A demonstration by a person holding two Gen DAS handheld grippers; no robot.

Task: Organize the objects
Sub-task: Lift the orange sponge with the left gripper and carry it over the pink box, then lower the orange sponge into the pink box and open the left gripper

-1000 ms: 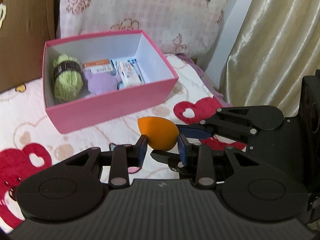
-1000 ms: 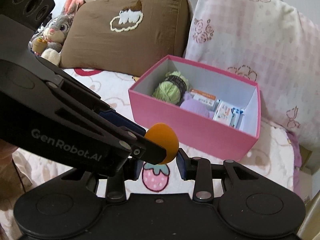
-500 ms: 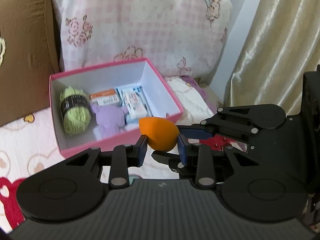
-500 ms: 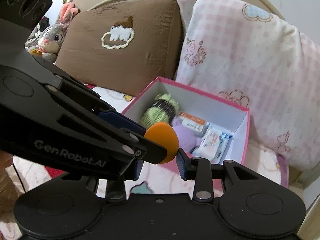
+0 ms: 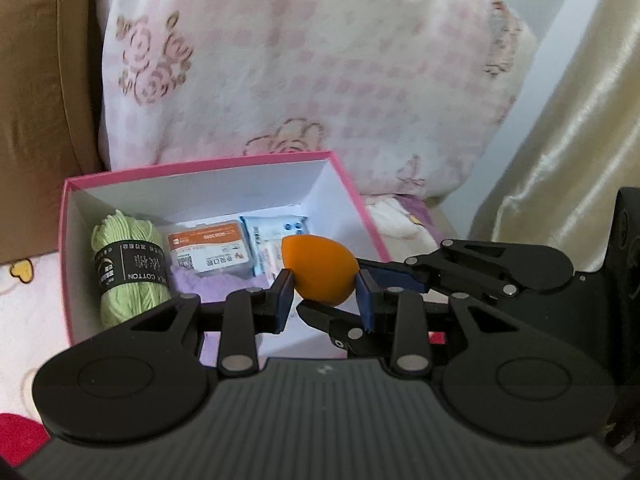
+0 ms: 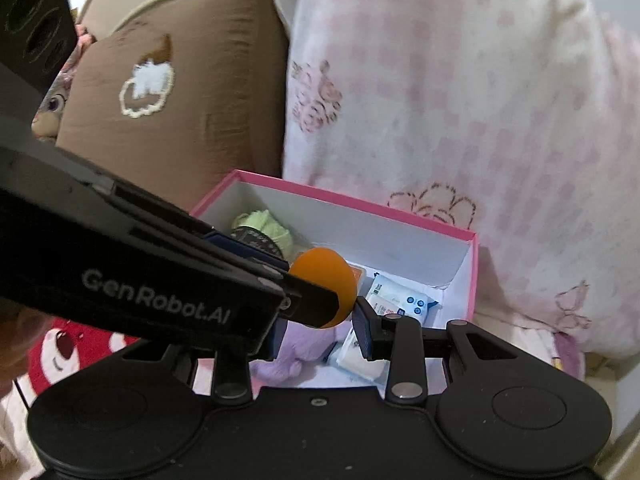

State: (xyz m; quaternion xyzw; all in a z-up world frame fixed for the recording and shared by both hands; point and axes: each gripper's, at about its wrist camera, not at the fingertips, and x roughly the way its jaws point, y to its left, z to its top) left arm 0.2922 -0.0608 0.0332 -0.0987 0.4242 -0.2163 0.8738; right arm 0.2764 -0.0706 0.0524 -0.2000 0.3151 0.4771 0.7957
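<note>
An orange egg-shaped sponge hangs over the open pink box, above its right half. My left gripper is shut on the sponge, its blue pads pressing both sides. My right gripper comes in from the right and is shut on the same sponge; its left pad is hidden behind the left gripper's body. Its fingers meet the sponge's right end and underside. Inside the box lie a green yarn ball, an orange-labelled packet, a wipes pack and a purple plush.
A pink checked pillow stands right behind the box, and a brown pillow to its left. A cream curtain hangs at the right. The box rests on a bedsheet printed with hearts.
Both grippers have carried the sponge forward together. It was over the sheet in front of the box and now hangs over the box's inside, which looks much nearer.
</note>
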